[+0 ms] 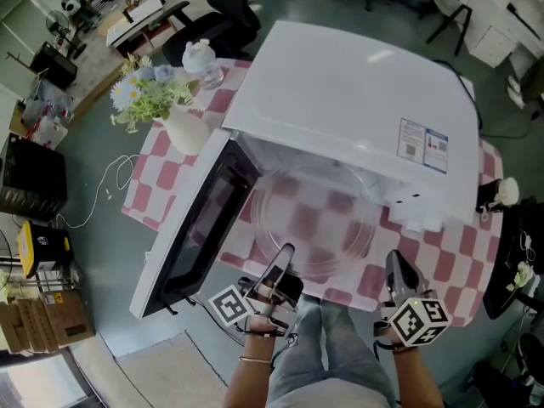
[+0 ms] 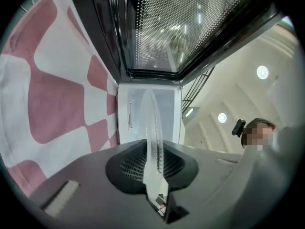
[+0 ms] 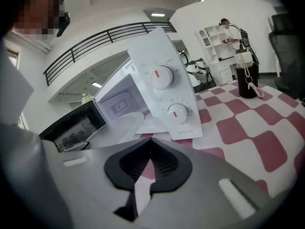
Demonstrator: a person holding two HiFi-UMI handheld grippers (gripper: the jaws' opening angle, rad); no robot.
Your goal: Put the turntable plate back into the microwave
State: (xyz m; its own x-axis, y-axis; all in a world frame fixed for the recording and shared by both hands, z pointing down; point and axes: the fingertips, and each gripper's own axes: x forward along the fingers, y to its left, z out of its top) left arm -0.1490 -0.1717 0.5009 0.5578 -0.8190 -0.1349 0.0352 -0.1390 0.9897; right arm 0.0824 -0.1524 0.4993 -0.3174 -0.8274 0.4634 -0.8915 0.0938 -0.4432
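Note:
The clear glass turntable plate (image 1: 314, 219) hangs in front of the open mouth of the white microwave (image 1: 357, 100). Its door (image 1: 200, 228) swings out to the left. My left gripper (image 1: 285, 252) is shut on the plate's near rim. In the left gripper view the plate (image 2: 153, 128) stands edge-on between the jaws of that gripper (image 2: 153, 149), under the mesh door window (image 2: 181, 27). My right gripper (image 1: 396, 262) is shut and empty, right of the plate, near the table's front edge. In the right gripper view, that gripper (image 3: 151, 142) faces the knob panel (image 3: 167, 94), with the plate (image 3: 121, 128) to its left.
A pink and white checked cloth (image 1: 170, 177) covers the table. A white vase of flowers (image 1: 183, 126) and a white pot (image 1: 200, 56) stand beyond the door. A black bottle (image 3: 247, 78) stands at the table's far right. Office chairs and boxes ring the table.

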